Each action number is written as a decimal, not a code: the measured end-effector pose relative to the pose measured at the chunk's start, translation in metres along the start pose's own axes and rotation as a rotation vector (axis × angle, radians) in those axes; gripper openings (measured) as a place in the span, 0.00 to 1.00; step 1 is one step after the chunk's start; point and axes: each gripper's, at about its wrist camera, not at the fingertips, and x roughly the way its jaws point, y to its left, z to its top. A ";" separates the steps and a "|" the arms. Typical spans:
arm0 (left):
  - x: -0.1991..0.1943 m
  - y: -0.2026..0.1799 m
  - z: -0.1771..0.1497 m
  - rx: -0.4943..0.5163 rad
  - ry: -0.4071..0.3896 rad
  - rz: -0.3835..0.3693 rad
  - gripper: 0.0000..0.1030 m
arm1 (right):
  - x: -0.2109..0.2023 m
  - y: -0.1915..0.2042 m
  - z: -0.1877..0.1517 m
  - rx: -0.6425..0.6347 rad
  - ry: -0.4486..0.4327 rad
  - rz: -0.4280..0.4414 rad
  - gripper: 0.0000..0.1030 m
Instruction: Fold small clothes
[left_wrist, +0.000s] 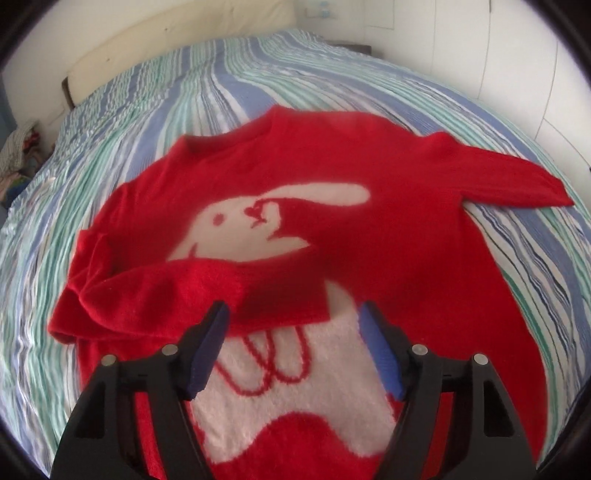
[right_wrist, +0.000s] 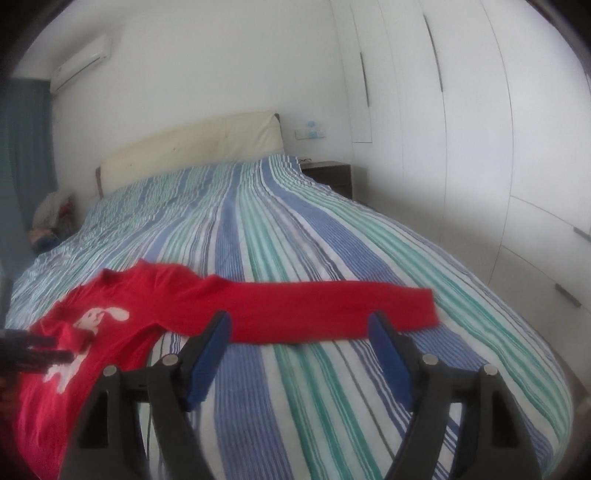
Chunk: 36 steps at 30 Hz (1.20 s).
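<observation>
Sweater (left_wrist: 369, 251) position: flat on the striped bedspread (left_wrist: 184, 96) of the bed, front face up, near the foot end. No containers appear in either view.

Left hand-held gripper (left_wrist: 293, 317): released. Both blue-padded fingers (left_wrist: 208, 354) stand wide apart above the lower white part of the rabbit design (left_wrist: 258, 229), and nothing is between them. Whether the pads touch the knit cannot be told.

Right hand-held gripper (right_wrist: 299, 325): released, jaws wide apart, nothing held. It hangs over bare bedspread just in front of the outstretched sleeve (right_wrist: 325, 314).

Orientation, from the left wrist view: the sweater's long axis runs from the hem, nearest the camera, to the collar (left_wrist: 236, 136), farthest from it, so the collar points toward the cream headboard (left_wrist: 166, 40). The rabbit's head lies on its side, with one ear pointing right.

Sleeves: the sleeve on the left (left_wrist: 155, 291) is folded inward across the chest, lying on top of the body and covering part of the rabbit. The other sleeve extends sideways, roughly at right angles to the body axis, flat on the bedspread with its cuff (right_wrist: 424, 306) pointing away from the body.

Beyond the bed: a dark nightstand (right_wrist: 328, 177) beside the headboard, and white wardrobe doors (right_wrist: 461, 110) along the wall.
</observation>
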 end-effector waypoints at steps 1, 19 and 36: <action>0.004 0.005 0.001 -0.024 -0.004 0.020 0.52 | 0.003 0.001 -0.003 -0.003 0.010 0.006 0.73; -0.141 0.365 -0.160 -0.714 -0.092 0.322 0.62 | 0.002 0.033 -0.013 -0.132 0.030 0.063 0.73; -0.029 0.416 -0.157 -1.143 -0.061 -0.125 0.03 | 0.018 0.058 -0.034 -0.272 0.061 0.002 0.73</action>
